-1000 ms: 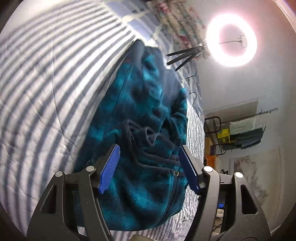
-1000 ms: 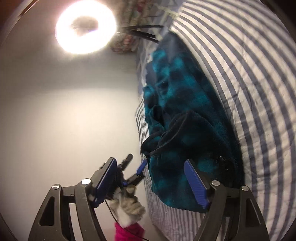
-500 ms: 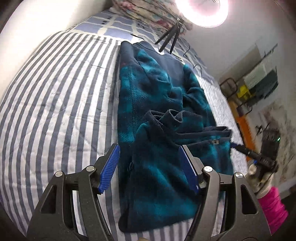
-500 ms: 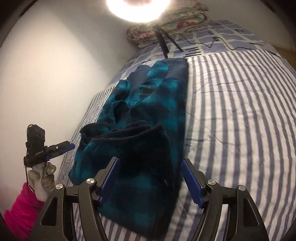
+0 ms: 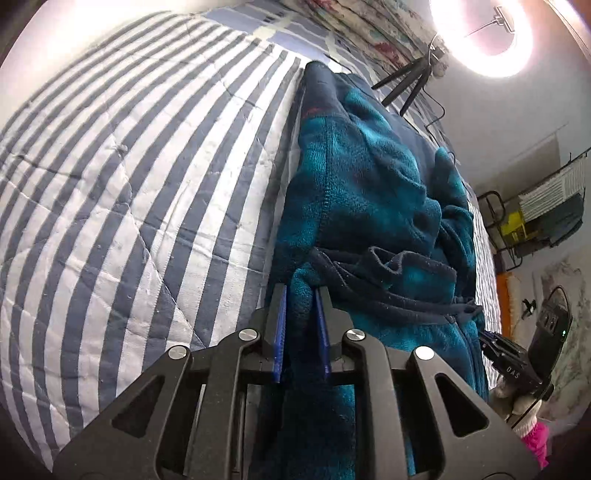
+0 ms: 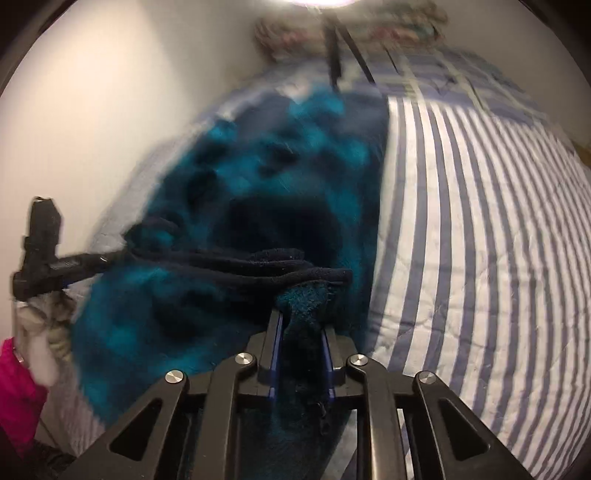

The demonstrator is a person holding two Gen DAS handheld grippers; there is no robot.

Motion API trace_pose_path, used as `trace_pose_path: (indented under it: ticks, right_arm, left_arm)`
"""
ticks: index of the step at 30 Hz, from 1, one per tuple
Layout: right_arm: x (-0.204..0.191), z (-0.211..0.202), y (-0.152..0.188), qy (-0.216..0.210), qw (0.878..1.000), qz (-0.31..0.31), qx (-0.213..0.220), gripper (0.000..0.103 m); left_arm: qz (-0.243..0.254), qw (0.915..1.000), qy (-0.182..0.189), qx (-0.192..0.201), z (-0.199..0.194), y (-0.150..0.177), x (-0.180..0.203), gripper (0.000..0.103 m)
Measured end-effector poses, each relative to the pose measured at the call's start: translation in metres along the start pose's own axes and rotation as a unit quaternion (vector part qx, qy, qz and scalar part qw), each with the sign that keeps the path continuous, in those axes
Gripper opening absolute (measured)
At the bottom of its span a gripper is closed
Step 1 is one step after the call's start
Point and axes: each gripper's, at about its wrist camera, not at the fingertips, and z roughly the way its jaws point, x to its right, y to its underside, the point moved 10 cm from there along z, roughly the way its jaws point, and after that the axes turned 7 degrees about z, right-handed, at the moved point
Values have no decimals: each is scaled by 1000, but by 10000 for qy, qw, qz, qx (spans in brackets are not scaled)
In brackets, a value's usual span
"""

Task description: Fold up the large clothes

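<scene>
A teal and navy plaid fleece jacket (image 5: 373, 192) lies lengthwise on a blue-and-white striped bed (image 5: 122, 177), partly folded, with a dark hem band across its near part. My left gripper (image 5: 301, 295) is shut on the jacket's near left corner. My right gripper (image 6: 301, 314) is shut on the jacket's (image 6: 258, 177) near right corner, and the cloth bunches between its blue pads. The right wrist view is motion-blurred. Each gripper shows at the edge of the other's view: the right one (image 5: 517, 354), the left one (image 6: 55, 266).
A ring light (image 5: 484, 37) on a tripod stands at the head of the bed by floral pillows (image 5: 354, 22). A white wall (image 6: 92, 110) runs along one side of the bed. A rack with laundry (image 5: 546, 206) stands beyond the other side.
Both grippers have gone from open above the jacket to shut on its near corners. The right view is now blurred from motion.
</scene>
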Motion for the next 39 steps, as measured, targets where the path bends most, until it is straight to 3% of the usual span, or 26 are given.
trace_pose_path:
  ticks: [2, 4, 7, 11, 16, 20, 21, 23, 24, 26, 28, 31, 34, 39]
  right_arm:
    - [-1, -7, -1, 120, 9999, -59, 90, 31]
    - [-1, -23, -2, 133, 9997, -72, 212, 31]
    - [-2, -57, -2, 375, 9966, -265, 683, 32]
    - [-40, -83, 2, 62, 9926, -732, 971, 34]
    - [-108, -68, 2, -525, 9872, -1270, 805, 30]
    - [-149, -31, 3, -672, 9809, -1771, 431, 25]
    - [-151, -23, 4, -601, 9800, -1857, 376, 22]
    - [-136, 7, -2, 91, 9782, -2042, 365, 18]
    - [-124, 21, -4, 224, 9814, -1886, 278, 17]
    - [-110, 32, -4, -95, 9901, -1388, 169, 15]
    - [-113, 30, -4, 1, 9890, -1459, 246, 13]
    - [-119, 15, -1, 147, 9861, -1610, 372, 17]
    - [-116, -25, 3, -135, 9892, -1303, 655, 21]
    - [-77, -77, 16, 2, 9895, -800, 1203, 26]
  left_arm:
    - [220, 9996, -158, 74, -11, -1, 6, 23]
    - [359, 9987, -247, 262, -33, -4, 12, 26]
    - [653, 9969, 83, 424, -64, 3, 29, 26]
    - [1194, 9921, 258, 300, -77, 26, 54, 26]
    - [1633, 9863, 206, 138, -63, 51, 79, 26]
    - [2078, 9781, -44, 84, -54, 71, 84, 26]
    - [2157, 9763, -159, 104, -53, 74, 81, 26]
    - [2111, 9770, -278, 128, -47, 80, 71, 26]
    - [2016, 9787, -302, 235, -43, 83, 63, 25]
    - [1994, 9790, -261, 330, -40, 94, 55, 23]
    - [2217, 9736, -302, 452, -42, 97, 56, 23]
    - [2082, 9769, -269, 387, -51, 94, 57, 23]
    - [2155, 9749, -274, 483, -70, 90, 61, 24]
    - [2084, 9751, -259, 710, -84, 70, 69, 25]
